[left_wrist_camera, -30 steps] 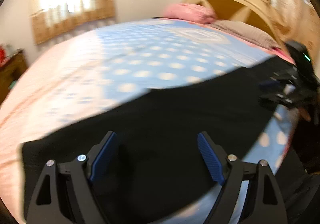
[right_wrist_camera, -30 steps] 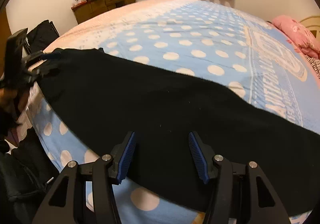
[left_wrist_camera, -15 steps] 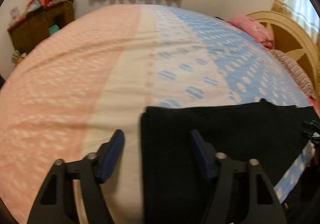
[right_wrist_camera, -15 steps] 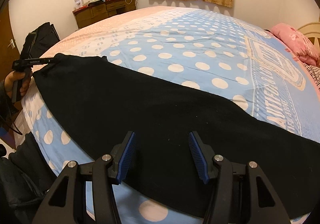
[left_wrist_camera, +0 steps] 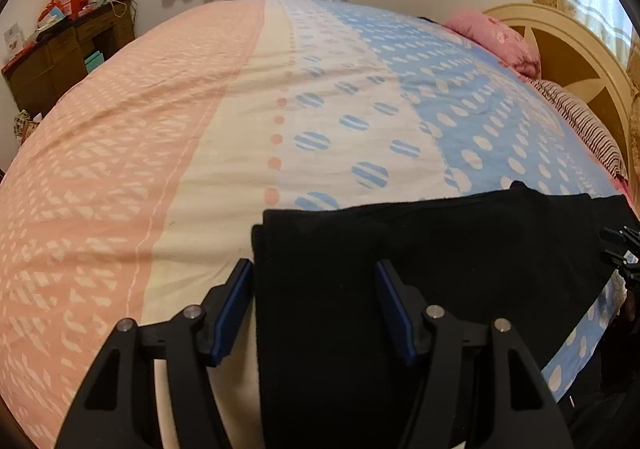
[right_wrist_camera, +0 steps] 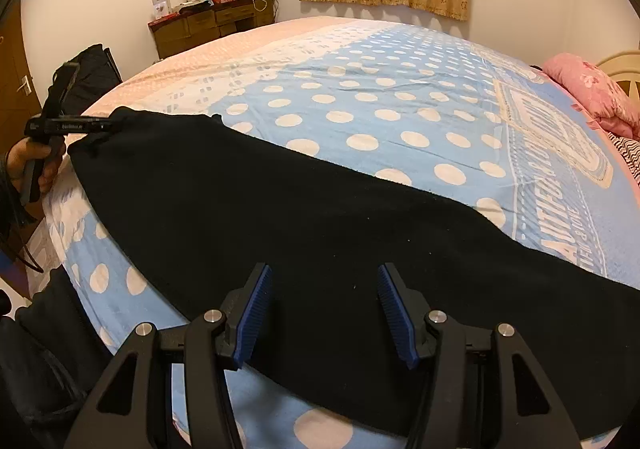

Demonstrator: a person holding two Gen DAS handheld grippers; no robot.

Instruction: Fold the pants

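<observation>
Lining up both open claws, left claw [left_wrist_camera: 314, 309] and right claw [right_wrist_camera: 320, 309], over black pants [right_wrist_camera: 304, 217] lying along the bed [right_wrist_camera: 400, 97] edge toward 9 o'clock, probably needing pinching before folding.

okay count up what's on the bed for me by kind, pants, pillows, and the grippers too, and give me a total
Pants: 1, the black pants laid along the near edge of the bed.
Pillows: 2, a pink pillow and a striped pillow by the headboard.
Grippers: 2, the left gripper and the right gripper, both open over the pants.
Total: 5
</observation>
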